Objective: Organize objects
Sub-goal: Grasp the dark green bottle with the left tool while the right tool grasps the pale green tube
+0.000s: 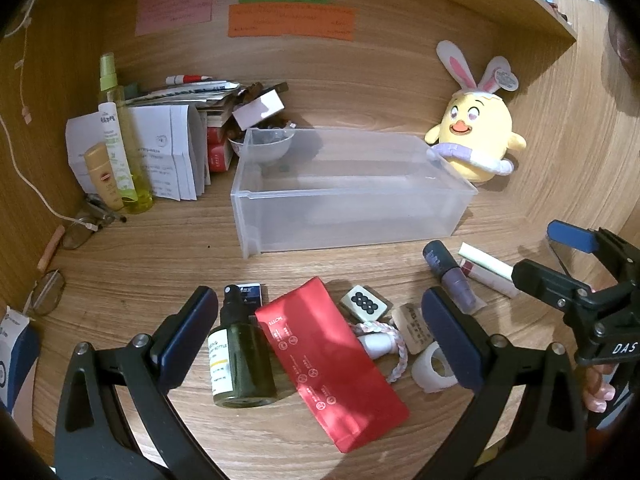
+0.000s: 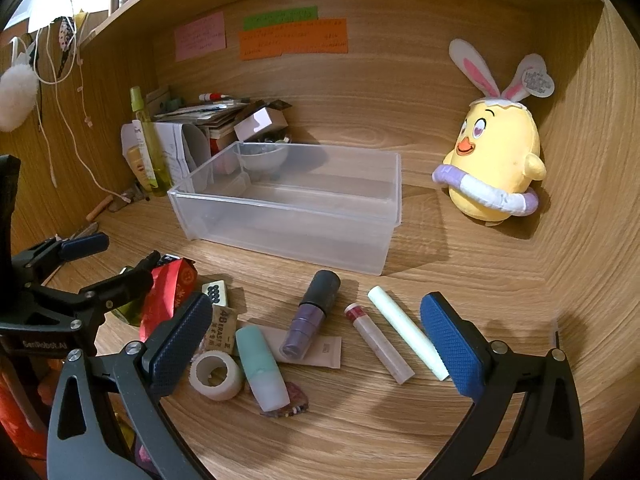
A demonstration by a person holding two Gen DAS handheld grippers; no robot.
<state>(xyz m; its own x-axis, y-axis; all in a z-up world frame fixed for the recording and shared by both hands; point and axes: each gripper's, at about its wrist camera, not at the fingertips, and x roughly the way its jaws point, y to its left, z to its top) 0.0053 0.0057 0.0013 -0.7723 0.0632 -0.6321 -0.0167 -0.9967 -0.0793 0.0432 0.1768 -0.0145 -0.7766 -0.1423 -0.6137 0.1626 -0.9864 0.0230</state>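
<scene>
Clear plastic bin [image 1: 352, 188] sat mid-desk toward the back wall, nothing in it as far as could be seen, so sorting looked barely begun – judged the step as picking the 1st item. The loose stuff lay in a heap along the desk's front edge: green spray bottle [image 1: 242, 360] on its side, red pouch [image 1: 328, 364] touching it, mahjong tile [image 1: 364, 302], eraser [image 2: 224, 326], tape roll [image 2: 216, 376], mint tube [image 2: 262, 368], purple bottle [image 2: 310, 316], red-capped stick [image 2: 378, 342] & pale green stick [image 2: 408, 332] toward the right.

Left gripper [image 1: 320, 332] was wide open, nothing between the pads, hanging over bottle + pouch, tilted down at the desk. Right gripper [image 2: 316, 340] likewise spread full, empty, angled down over the purple bottle & sticks. Both were held near each other; each showed in the other's view.

Next move prob called for dropping one gripper onto a single item – the bottle for the left, a stick for the right – w/o snagging neighbours, since things overlapped. Then lift over the bin's front wall.

Beyond: yellow chick plush [image 2: 494, 168] at back right corner, papers & bottles pile [image 1: 152, 148] back left
</scene>
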